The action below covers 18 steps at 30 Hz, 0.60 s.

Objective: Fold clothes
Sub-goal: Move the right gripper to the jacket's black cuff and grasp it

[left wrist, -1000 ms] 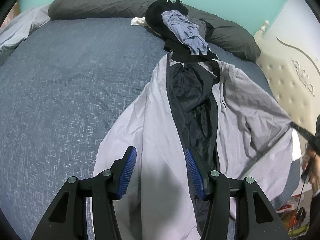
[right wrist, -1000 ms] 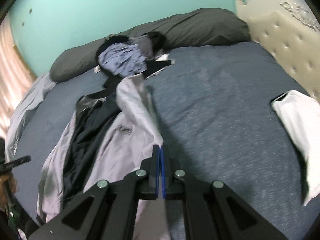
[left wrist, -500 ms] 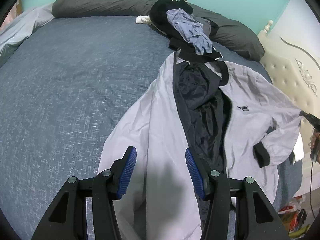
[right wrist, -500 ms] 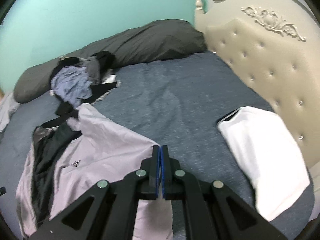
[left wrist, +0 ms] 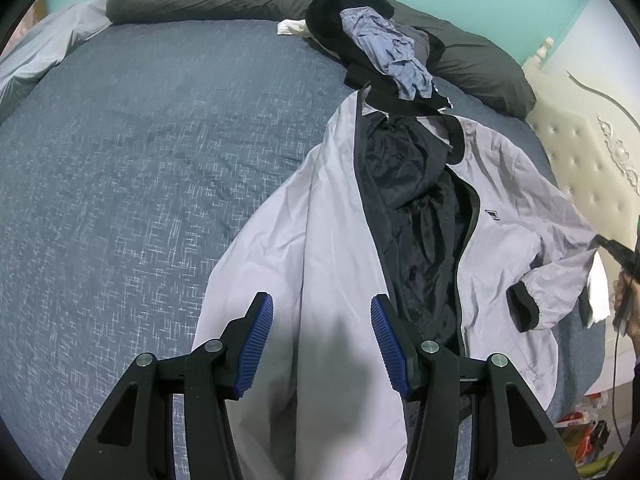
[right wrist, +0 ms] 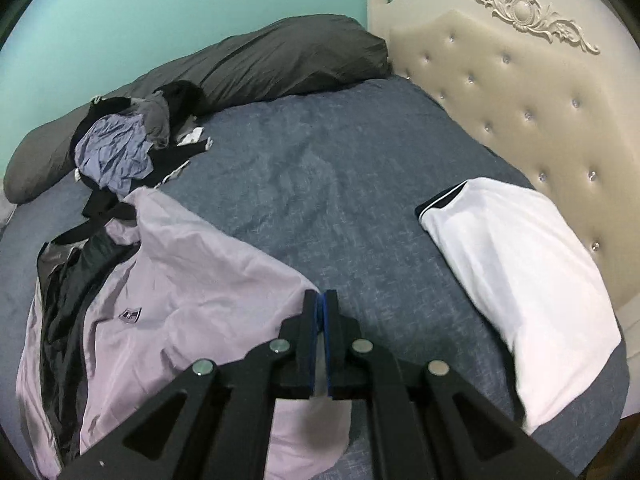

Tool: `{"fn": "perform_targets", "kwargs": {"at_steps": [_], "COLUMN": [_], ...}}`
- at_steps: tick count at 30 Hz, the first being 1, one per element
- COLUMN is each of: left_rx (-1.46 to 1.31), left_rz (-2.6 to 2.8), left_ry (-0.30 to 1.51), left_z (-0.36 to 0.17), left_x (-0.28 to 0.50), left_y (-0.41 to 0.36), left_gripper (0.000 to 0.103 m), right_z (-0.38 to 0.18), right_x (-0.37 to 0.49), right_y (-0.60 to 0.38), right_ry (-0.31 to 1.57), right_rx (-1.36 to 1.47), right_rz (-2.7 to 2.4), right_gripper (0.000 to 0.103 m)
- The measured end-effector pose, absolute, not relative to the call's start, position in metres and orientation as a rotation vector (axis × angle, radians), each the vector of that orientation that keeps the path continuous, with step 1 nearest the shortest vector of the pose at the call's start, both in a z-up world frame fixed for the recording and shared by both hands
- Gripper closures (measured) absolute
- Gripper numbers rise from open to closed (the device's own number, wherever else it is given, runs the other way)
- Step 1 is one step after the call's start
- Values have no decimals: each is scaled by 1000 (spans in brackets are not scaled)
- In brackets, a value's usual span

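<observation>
A pale lilac jacket with a dark lining lies open, front up, on the blue bed cover. My left gripper hovers open over its lower left panel, with nothing between the blue pads. In the right wrist view my right gripper is shut on a fold of the jacket at its right sleeve, low over the bed. The left wrist view shows that same right gripper at the far right, with the sleeve drawn out to it and the dark cuff hanging below.
A heap of dark and blue clothes lies beyond the jacket's collar, against long dark pillows. A folded white garment rests near the cream tufted headboard. The bed edge drops away at the lower right.
My right gripper has drawn the sleeve outward toward the headboard, spreading the jacket's right side flat so its chest logo and dark cuff show. The left gripper has barely moved.
</observation>
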<state>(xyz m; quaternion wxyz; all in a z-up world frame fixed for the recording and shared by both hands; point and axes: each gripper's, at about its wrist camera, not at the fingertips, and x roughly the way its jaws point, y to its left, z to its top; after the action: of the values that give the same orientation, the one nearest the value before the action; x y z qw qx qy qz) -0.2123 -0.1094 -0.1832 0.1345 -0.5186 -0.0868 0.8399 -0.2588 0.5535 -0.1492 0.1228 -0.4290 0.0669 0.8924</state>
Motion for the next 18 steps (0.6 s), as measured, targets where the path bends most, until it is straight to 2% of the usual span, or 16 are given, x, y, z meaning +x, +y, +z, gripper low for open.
{"fn": "perform_targets", "kwargs": {"at_steps": [4,6,7,10,12,14,15,16,18], "left_rx": [-1493,-1488,-1483,-1471,-1468,-1466,-1464,-1463,-1462], "left_rz": [2435,2435,2434,2430,2426,2417,2413,2410,2403], "left_ry": [-243,-242,-244,-242,-242,-242,-241,-236,-226], "left_z": [-179,-177,-175,-172,-171,-171,-171,-171,-170], "left_x": [-210,-209,-208,-207,-207,-205,-204,-204,-202], "left_y": [-108,-108,-107,-104,-101,-97,-95,-94,-91], "left_gripper": [48,48,48,48,48,48,48,48,48], "right_z": [-152,-154,-155,-163,-175,-186,-192,-199,-214], "right_x": [-244,-237,-234,-227,-224,-220,-218,-215,-210], "right_y": [561,569,572,571,553,535,525,513,481], "right_ry": [295,322,344,469,459,442,433,425,379], "right_rx": [-1242,-1232,-1241,-1325,-1415,-1509,-1546,-1591,-1686], "right_rz": [2602,2578,2566,2615,2652,2687,2701,2720,2764], "right_gripper": [95,81,78,77,74,64,52,46,46]}}
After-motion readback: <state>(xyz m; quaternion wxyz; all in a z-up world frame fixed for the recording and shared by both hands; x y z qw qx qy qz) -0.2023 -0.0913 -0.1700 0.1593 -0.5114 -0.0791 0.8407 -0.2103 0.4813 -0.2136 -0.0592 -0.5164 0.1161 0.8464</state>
